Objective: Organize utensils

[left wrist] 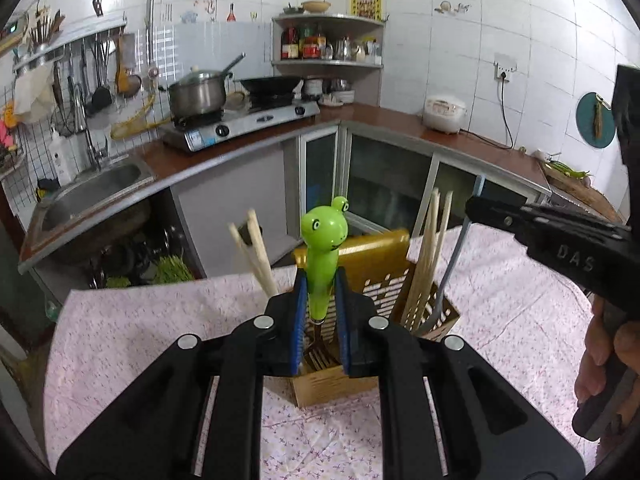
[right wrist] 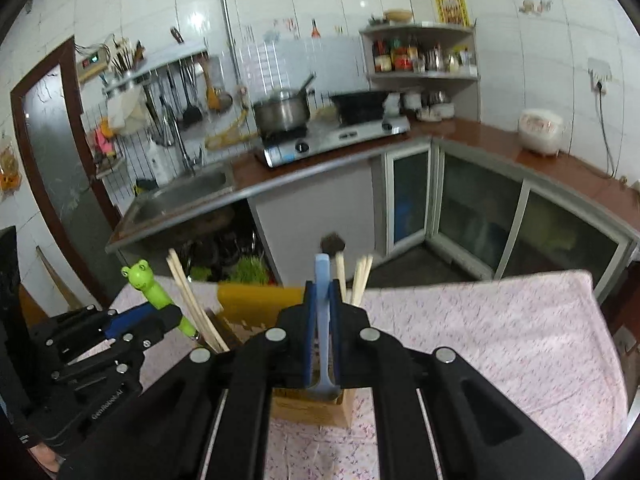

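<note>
A wooden utensil holder (left wrist: 336,384) stands on the table with chopsticks (left wrist: 430,256) in its compartments. My left gripper (left wrist: 322,320) is shut on the green frog-handled fork (left wrist: 324,256), held upright with its tines inside the holder's near compartment. My right gripper (right wrist: 322,316) is shut on a blue-handled utensil (right wrist: 322,292), its lower end in the holder (right wrist: 312,404). The frog fork (right wrist: 150,284) and left gripper (right wrist: 160,316) show at the left of the right wrist view. The right gripper (left wrist: 480,208) shows at the right of the left wrist view, on the blue handle (left wrist: 460,240).
The table has a pink floral cloth (left wrist: 500,320). Behind it run a kitchen counter (left wrist: 248,140), a sink (left wrist: 96,188), a gas stove with a pot (left wrist: 196,96) and a rice cooker (left wrist: 444,114). More chopsticks (left wrist: 256,252) lean at the holder's left.
</note>
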Demonstrator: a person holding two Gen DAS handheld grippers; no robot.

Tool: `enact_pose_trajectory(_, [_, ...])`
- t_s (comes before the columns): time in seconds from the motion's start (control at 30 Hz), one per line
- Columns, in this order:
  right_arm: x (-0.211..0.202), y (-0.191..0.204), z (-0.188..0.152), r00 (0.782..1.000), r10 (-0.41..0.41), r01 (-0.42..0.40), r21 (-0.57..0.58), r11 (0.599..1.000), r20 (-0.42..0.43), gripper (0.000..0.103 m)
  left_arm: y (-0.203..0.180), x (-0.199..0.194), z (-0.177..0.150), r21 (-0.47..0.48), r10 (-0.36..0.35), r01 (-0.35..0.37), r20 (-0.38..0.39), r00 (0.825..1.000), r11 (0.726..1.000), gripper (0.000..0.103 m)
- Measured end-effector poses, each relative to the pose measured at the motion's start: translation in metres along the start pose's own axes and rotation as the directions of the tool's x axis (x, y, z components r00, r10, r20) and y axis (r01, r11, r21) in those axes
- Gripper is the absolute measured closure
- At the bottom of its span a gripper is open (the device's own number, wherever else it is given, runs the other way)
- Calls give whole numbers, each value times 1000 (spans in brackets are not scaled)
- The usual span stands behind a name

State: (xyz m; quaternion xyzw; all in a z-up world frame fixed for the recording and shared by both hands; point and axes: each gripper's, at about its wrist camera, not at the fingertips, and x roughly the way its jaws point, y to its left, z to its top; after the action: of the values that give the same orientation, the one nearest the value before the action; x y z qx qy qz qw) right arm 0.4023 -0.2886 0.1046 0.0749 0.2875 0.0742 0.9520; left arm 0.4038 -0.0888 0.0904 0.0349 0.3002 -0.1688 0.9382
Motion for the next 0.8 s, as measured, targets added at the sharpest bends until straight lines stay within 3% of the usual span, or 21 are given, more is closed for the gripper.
enact_pose_trajectory(0.17, [30,-2,-24,998,-7,6,-9,1000,-55,96,6,17,-23,-12,-14,14,-20,1000,1000,91])
enact_pose_trajectory(0.33, [31,-5,-33,999,-7,8,3,1000,-43,95,15,15,-35,-52,-11,10,-10,1000,999,88])
enact_pose_trajectory(0.37, [28,-6,-34,999,-2,2,13,1000,-40,91,17,11,-37,-58,-6,6,1,1000,998,84])
enact_pose_trajectory(0.4, [23,-8,-35,999,-11,11,17,1000,-32,69,18,7,-38,-66,-3,3,5,1000,998,72])
enact_pose_trajectory(0.43, [18,-9,-36,1000,-15,15,20,1000,-19,57,20,-1,-40,-79,-5,6,16,1000,997,62])
enact_pose_trajectory(0.47, [10,-11,-38,1000,-10,10,28,1000,0,50,23,-8,-40,-91,-8,10,25,1000,996,59])
enact_pose_trajectory(0.57, [-14,-15,-47,1000,-9,8,36,999,27,49,28,-37,-49,-123,1,6,53,999,992,48])
enact_pose_trajectory(0.63, [-34,-15,-60,998,-35,34,26,999,55,47,32,-65,-61,-143,44,-30,94,995,989,25])
enact_pose_trajectory(0.7, [-56,-10,-75,994,-57,57,-2,998,95,39,35,-95,-74,-157,103,-80,144,984,984,10])
enact_pose_trajectory(0.73, [-71,-5,-86,989,-73,76,-20,997,126,37,34,-107,-81,-157,123,-97,162,979,983,5])
enact_pose_trajectory(0.8, [-93,2,-105,981,-91,99,-39,994,172,28,29,-133,-98,-146,146,-119,198,969,982,5])
